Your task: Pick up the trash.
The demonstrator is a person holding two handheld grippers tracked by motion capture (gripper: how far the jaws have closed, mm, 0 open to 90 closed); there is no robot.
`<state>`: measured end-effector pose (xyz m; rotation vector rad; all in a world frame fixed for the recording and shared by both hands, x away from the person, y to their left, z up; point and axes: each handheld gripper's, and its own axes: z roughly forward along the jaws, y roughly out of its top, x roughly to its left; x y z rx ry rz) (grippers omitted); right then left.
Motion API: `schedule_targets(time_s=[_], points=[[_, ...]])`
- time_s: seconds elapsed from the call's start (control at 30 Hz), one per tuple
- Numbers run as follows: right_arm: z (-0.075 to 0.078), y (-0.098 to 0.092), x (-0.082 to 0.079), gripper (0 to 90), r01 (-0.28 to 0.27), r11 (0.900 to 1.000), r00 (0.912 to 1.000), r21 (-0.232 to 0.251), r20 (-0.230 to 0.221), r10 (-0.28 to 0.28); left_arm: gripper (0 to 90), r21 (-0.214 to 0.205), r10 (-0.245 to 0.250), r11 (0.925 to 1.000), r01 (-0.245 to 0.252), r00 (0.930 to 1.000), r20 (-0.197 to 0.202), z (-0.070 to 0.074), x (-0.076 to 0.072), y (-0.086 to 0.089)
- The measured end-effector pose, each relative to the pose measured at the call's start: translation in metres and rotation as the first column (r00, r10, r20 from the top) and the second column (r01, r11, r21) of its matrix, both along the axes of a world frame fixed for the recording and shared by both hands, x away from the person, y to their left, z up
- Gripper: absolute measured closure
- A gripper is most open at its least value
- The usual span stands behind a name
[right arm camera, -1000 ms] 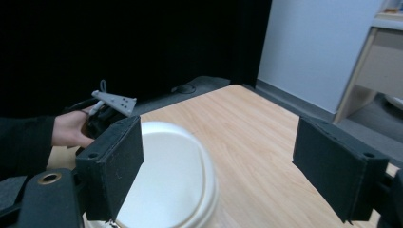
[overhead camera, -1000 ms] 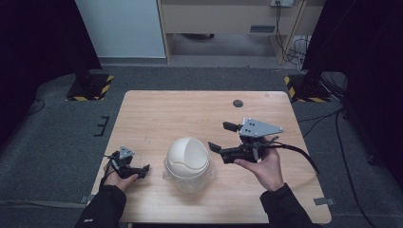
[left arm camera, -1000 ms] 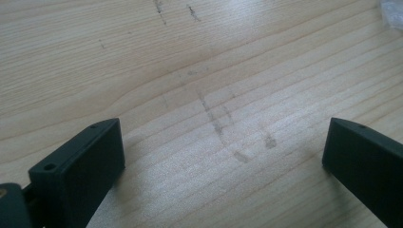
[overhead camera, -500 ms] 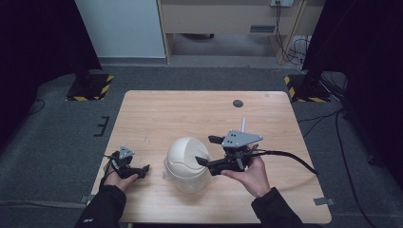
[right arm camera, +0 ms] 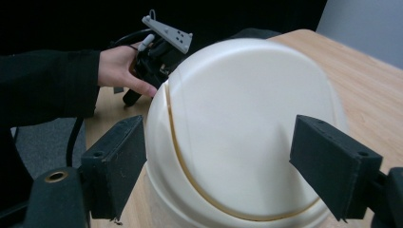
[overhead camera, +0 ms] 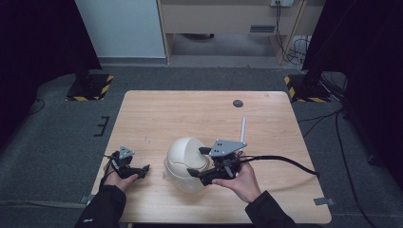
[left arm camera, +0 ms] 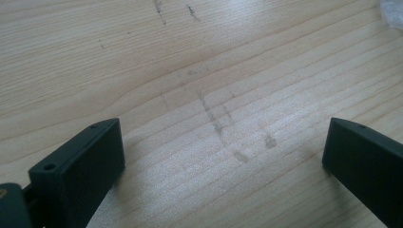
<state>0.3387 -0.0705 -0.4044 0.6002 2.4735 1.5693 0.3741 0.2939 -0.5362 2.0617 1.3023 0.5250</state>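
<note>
Near the table's (overhead camera: 157, 114) front edge, a white domed container (overhead camera: 186, 164), with the right gripper (overhead camera: 198, 162) spread wide around its right flank, jaws on either side of the dome but not seen touching it. Left of the dome, well apart, the left gripper (overhead camera: 142, 169) held open over bare wood. Beyond the dome, a white stick (overhead camera: 243, 129), then a small dark disc (overhead camera: 238, 103) near the far edge, much open wood, grey carpet around

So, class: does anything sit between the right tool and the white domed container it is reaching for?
Nothing visible does. The right tool is open with the domed container directly between its jaws, no object between them.
</note>
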Motion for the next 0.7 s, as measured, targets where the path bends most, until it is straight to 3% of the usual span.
schedule_targets(time_s=[0.47,0.7], points=[[-0.016,0.01,0.001,21.9,-0.023,0.9977,0.999,-0.064,-0.041,0.02,0.0,0.0,0.0,1.0,0.0,1.0,-0.001,0.0,0.0,0.0],[-0.021,0.014,0.003,22.3,-0.036,0.9975,0.997,-0.06,-0.07,0.032,0.0,-0.001,0.0,1.0,0.0,1.0,0.0,0.0,0.0,0.0]])
